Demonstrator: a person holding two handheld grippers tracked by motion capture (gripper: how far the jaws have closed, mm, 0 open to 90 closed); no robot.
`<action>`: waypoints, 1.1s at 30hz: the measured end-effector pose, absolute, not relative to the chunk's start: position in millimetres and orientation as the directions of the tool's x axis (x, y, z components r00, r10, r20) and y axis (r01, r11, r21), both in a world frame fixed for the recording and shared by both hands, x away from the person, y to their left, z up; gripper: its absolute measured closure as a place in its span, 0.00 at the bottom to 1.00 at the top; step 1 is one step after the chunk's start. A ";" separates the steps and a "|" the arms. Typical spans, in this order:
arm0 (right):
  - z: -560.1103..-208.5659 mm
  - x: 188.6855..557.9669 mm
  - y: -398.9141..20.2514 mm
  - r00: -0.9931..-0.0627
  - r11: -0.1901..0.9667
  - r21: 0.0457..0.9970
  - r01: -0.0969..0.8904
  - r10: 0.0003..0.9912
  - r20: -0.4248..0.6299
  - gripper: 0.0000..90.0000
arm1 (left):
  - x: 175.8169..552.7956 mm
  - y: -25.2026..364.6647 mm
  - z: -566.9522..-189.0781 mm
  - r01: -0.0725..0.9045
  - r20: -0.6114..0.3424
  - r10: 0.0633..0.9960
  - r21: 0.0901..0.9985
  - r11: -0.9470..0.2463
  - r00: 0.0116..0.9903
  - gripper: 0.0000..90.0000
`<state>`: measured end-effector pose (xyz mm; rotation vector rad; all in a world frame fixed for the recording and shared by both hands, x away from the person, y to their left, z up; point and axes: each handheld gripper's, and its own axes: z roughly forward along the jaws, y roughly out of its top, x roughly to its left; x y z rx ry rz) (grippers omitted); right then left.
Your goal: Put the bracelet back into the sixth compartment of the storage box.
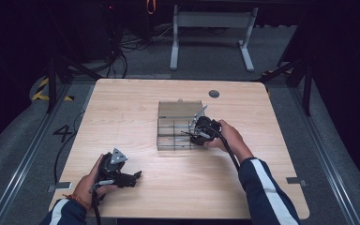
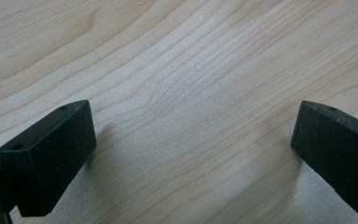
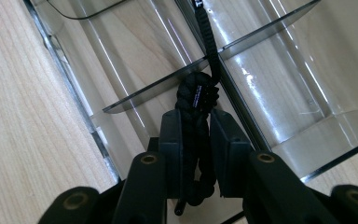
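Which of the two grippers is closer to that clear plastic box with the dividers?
Right. The right gripper is at the clear divided box, over its compartments; the left gripper sits apart on the bare table.

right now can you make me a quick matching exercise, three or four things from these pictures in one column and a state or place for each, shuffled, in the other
Things:
1. left gripper
2. right gripper
3. clear divided box
4. braided black cord

States or places:
A. clamped between two black jaws, over a divider
B. open, over bare wood
C. at the middle of the table, lid up
D. shut, reaching into a compartment

Pairs: 1-B, 2-D, 3-C, 4-A
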<state>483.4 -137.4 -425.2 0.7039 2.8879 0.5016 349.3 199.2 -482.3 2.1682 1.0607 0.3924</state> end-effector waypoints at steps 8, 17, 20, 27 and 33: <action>-426.1 480.7 -137.1 -0.884 0.839 0.355 0.412 0.463 -0.068 0.79 | 349.3 199.2 -482.3 0.577 -0.027 0.783 0.692 -0.435 0.622 0.00; -411.7 473.7 -141.1 -0.876 0.820 0.410 0.399 0.473 -0.093 0.74 | 349.3 199.2 -482.2 0.577 -0.027 0.782 0.691 -0.436 0.623 0.00; -408.1 471.0 -141.7 -0.876 0.818 0.422 0.391 0.471 -0.102 0.74 | 349.3 199.2 -482.2 0.577 -0.027 0.782 0.691 -0.436 0.623 0.00; -399.0 460.0 -145.9 -0.882 0.823 0.438 0.361 0.454 -0.126 0.74 | 349.3 199.3 -482.2 0.577 -0.027 0.782 0.691 -0.436 0.623 0.00; -393.8 454.9 -150.7 -0.878 0.816 0.453 0.358 0.459 -0.133 0.70 | 349.5 199.3 -482.2 0.576 -0.026 0.782 0.692 -0.436 0.623 0.00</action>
